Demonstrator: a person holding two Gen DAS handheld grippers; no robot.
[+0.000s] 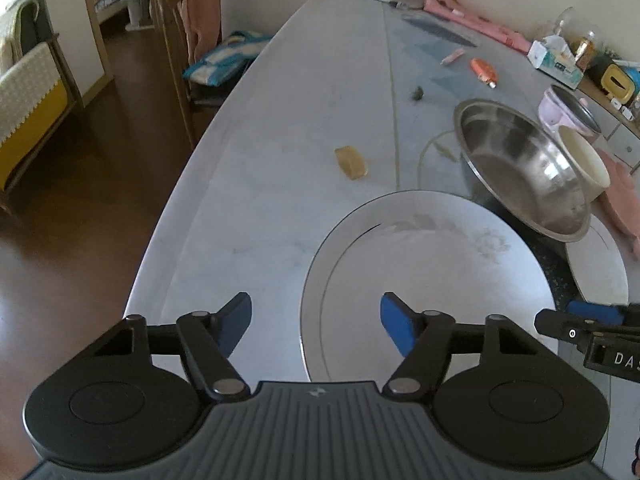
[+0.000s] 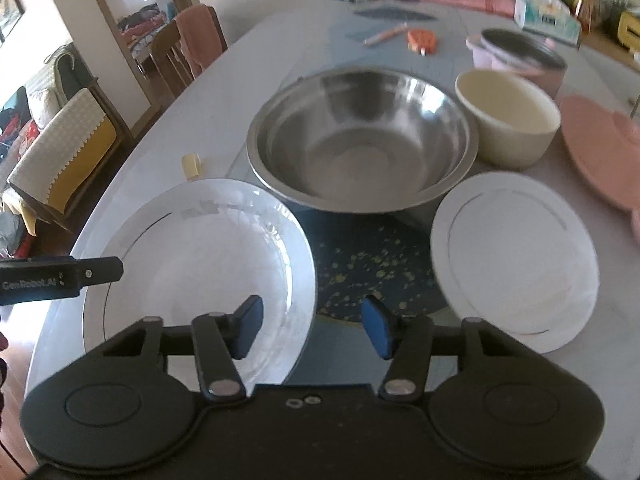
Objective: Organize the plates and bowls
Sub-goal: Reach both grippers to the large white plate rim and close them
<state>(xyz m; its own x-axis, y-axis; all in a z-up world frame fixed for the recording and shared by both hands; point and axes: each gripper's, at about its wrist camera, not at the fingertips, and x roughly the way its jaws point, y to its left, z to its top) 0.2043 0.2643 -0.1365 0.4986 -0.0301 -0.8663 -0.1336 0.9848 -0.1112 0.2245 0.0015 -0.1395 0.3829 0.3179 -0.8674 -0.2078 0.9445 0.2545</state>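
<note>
- While both grippers hover over the table (image 1: 280, 128), left gripper (image 1: 316, 320) has fingers spread wide, holding nothing; its right pad sits above the near rim of the big plate (image 1: 432, 280), left pad over bare tabletop.
- Right gripper (image 2: 312, 326) also spread, holding nothing; left pad over the big plate (image 2: 200, 256), right pad over the dark mat (image 2: 372, 256) between the plates.
- Small plate (image 2: 516, 252) lies at 2 o'clock from the right gripper, apart from the big plate, mat showing between them.
- Steel bowl (image 2: 360, 140) at 12 o'clock, upright, just behind both plates; its rim looks to overlap the big plate's far edge, contact unclear.
- Cream bowl (image 2: 508, 120) just beside the steel bowl at 1 o'clock, upright; touching or not, cannot tell.
- Pink plate (image 2: 604, 152) at 2 o'clock, past the cream bowl, cut off by the frame edge.
- Yellow block (image 1: 351, 162) alone on the table at 12 o'clock from the left gripper.
</note>
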